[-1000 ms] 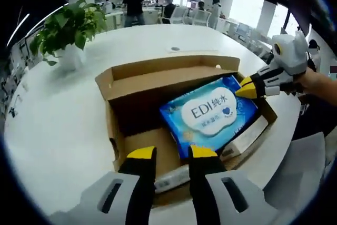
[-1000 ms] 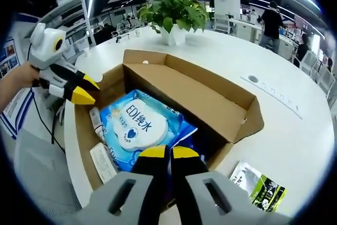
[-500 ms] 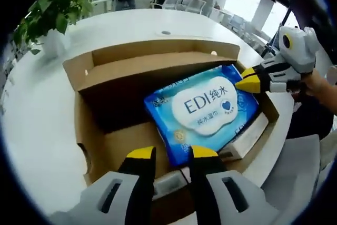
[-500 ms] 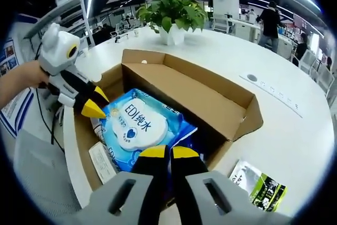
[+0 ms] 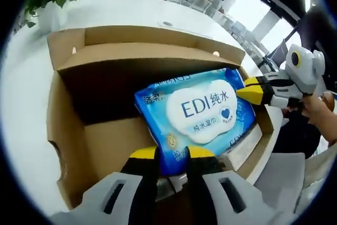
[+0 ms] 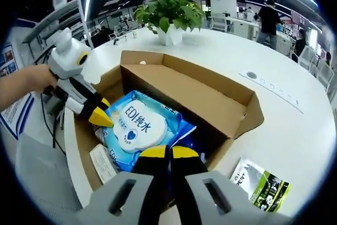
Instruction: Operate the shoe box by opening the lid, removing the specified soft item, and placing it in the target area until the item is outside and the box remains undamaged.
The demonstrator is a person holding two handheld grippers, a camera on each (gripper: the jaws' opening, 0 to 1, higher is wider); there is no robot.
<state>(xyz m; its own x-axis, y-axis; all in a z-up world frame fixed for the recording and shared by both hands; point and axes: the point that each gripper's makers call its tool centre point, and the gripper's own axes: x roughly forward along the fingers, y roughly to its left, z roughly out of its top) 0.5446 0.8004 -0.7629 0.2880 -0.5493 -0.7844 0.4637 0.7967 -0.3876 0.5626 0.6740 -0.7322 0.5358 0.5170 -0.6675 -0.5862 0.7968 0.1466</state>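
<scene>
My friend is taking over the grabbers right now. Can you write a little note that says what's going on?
Left gripper: down at one end of the blue wipes pack, fingers astride its edge but not closed.
Right gripper: shut, at the pack's other end; whether it pinches the wrapper is unclear.
Shoe box: on the white table, lid already open, looks undamaged. The pack lies inside on top of other items.
Left to do: grip the pack, lift it out, set it on the table.

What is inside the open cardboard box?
Inside the cardboard box lies a blue wet wipes pack, with a pale flat carton and a slim tube beside it. Whatever is beneath the pack is hidden.
</scene>
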